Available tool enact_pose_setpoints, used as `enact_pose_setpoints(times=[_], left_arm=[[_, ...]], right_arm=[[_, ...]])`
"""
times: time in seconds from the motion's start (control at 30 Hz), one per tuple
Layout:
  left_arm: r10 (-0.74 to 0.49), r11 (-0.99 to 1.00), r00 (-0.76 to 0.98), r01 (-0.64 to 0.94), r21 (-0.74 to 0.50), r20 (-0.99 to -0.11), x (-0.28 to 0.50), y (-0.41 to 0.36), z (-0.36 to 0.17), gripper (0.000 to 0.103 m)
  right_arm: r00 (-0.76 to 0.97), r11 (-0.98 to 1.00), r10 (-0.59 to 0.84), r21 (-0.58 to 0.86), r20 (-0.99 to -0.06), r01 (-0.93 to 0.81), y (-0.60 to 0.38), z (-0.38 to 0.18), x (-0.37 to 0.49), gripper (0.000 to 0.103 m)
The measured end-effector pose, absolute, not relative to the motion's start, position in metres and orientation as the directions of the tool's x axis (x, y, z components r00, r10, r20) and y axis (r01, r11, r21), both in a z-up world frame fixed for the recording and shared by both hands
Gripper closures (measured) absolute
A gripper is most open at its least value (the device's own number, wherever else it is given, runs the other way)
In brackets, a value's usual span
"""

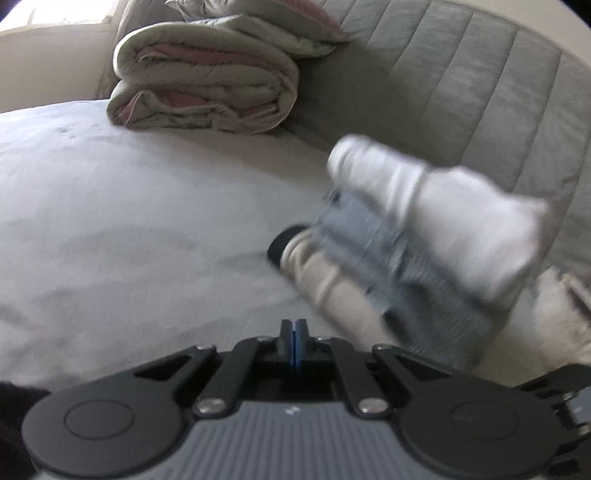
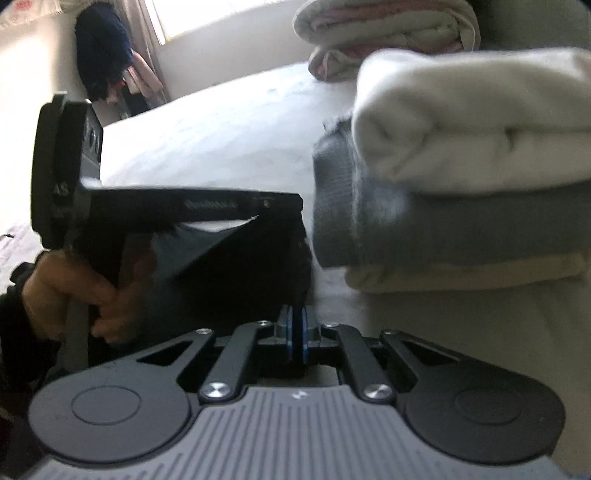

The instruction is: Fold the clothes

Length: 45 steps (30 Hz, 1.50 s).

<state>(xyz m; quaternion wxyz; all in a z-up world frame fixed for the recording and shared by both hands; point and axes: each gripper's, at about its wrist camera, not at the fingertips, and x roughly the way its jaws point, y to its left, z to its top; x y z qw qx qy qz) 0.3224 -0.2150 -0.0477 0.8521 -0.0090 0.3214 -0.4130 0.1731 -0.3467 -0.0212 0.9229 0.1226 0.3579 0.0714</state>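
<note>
Left gripper [image 1: 294,341] low over the bed [image 1: 129,229], jaws pressed together, nothing between them. Right gripper [image 2: 295,341] also has its jaws together and empty. Stack of folded clothes [image 1: 424,240] sits on the bed at right, near the padded headboard [image 1: 480,92]: white piece [image 2: 480,122] on top, grey ribbed one [image 2: 369,221] under it, cream one [image 2: 461,273] at the bottom. Stack is motion-blurred in the left wrist view; a dark rounded edge [image 1: 284,245] shows at its left end, cannot tell what it is. Folded quilt [image 1: 207,81], grey with pink lining, lies at the far side of the bed, well apart from the stack. In the right wrist view the other gripper's body [image 2: 147,206] is at left, held by a hand [image 2: 74,291], just beside the stack. Dark clothes [image 2: 103,48] hang by the window [image 2: 221,14] far left.
</note>
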Motion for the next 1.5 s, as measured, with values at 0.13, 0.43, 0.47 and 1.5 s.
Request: enact_pose_setpoints(times=[0.13,0.43,0.47,1.5], left_arm=[[-0.688,0.683,0.488,0.685,-0.252,-0.538,0.319,-0.209,-0.048,0.099],[-0.528,0.805,0.625,0.584,-0.104,-0.575,0.329,-0.139,-0.009,0.035],[-0.485,0.83,0.646,0.553,-0.076,-0.589,0.334,-0.127,-0.009,0.033],[-0.175,0.972,0.826,0.231,0.039,-0.536,0.348,-0.082,-0.06,0.09]], right_arm=[[0.727,0.95,0.238,0.309,-0.644,-0.037,-0.353,-0.026,0.175,0.091],[0.716,0.935,0.259,0.353,-0.649,-0.019,-0.362,-0.032,0.178,0.077],[0.716,0.937,0.257,0.35,-0.649,-0.019,-0.362,-0.031,0.177,0.075],[0.826,0.976,0.101,0.216,-0.555,0.025,-0.326,-0.05,0.204,0.066]])
